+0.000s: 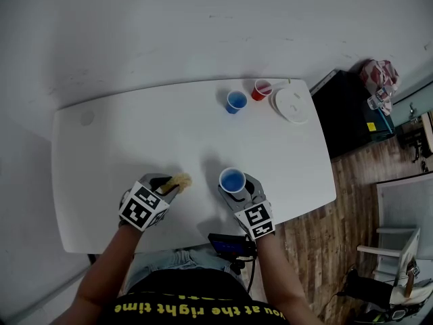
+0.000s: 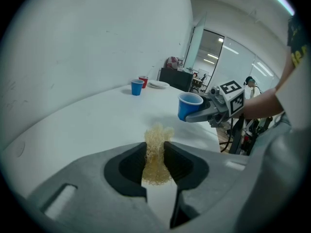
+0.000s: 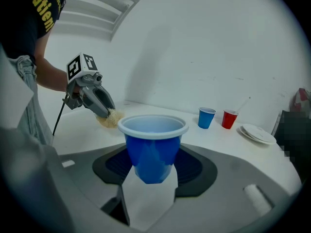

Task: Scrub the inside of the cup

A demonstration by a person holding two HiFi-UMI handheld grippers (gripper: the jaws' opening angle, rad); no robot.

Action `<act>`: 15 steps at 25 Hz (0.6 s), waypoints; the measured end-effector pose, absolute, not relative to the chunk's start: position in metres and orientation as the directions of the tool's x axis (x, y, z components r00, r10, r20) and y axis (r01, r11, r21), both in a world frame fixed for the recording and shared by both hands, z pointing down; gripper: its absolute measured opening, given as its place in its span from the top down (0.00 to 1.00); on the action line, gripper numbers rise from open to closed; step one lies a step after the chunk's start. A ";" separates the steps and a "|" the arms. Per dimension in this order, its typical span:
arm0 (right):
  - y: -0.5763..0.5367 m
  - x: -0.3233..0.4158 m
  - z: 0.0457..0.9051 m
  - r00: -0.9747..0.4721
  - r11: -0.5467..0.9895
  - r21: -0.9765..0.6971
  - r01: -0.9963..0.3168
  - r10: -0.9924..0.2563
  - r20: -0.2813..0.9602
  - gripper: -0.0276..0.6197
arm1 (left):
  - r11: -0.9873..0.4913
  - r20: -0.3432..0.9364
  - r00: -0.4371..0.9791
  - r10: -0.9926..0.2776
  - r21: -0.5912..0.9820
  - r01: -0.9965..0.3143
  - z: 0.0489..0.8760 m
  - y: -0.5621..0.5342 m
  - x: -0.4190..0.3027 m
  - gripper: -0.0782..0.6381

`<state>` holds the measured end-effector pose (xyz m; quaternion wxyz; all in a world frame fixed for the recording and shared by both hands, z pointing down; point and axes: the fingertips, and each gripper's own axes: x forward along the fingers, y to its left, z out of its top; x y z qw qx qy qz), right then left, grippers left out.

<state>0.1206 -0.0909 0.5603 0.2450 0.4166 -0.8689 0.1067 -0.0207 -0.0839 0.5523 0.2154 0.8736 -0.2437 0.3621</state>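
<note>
The right gripper (image 1: 238,188) clamps the blue cup (image 1: 232,179) upright over the white table's (image 1: 135,127) near edge. Further left along that edge, the left gripper (image 1: 170,185) pinches a tan scrubber (image 1: 181,180).

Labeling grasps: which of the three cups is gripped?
The near blue cup, clamped in the right hand-held gripper. The other blue cup and the red cup stand free farther away.

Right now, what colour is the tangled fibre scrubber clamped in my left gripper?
Pale straw yellow; the tangled fibre scrubber shows best in the left gripper view.
</note>
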 end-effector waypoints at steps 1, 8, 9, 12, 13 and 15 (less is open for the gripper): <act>-0.091 0.120 0.561 -0.539 0.632 0.013 -0.775 -0.671 0.509 0.55 | -0.787 0.740 0.615 -0.272 0.197 -0.585 0.555 -0.084 -0.021 0.73; -0.088 0.118 0.571 -0.571 0.644 -0.019 -0.765 -0.664 0.483 0.55 | -0.779 0.757 0.598 -0.263 0.199 -0.595 0.575 -0.083 -0.029 0.73; -0.088 0.118 0.571 -0.577 0.645 -0.028 -0.764 -0.662 0.479 0.55 | -0.777 0.759 0.595 -0.264 0.198 -0.598 0.576 -0.083 -0.030 0.73; -0.087 0.119 0.574 -0.592 0.648 -0.052 -0.760 -0.657 0.467 0.55 | -0.774 0.759 0.590 -0.276 0.188 -0.604 0.578 -0.084 -0.031 0.73; -0.087 0.119 0.575 -0.595 0.647 -0.059 -0.760 -0.656 0.465 0.55 | -0.774 0.758 0.589 -0.280 0.184 -0.605 0.579 -0.084 -0.031 0.73; -0.088 0.118 0.577 -0.600 0.649 -0.065 -0.758 -0.653 0.463 0.55 | -0.776 0.758 0.587 -0.286 0.176 -0.606 0.580 -0.085 -0.031 0.73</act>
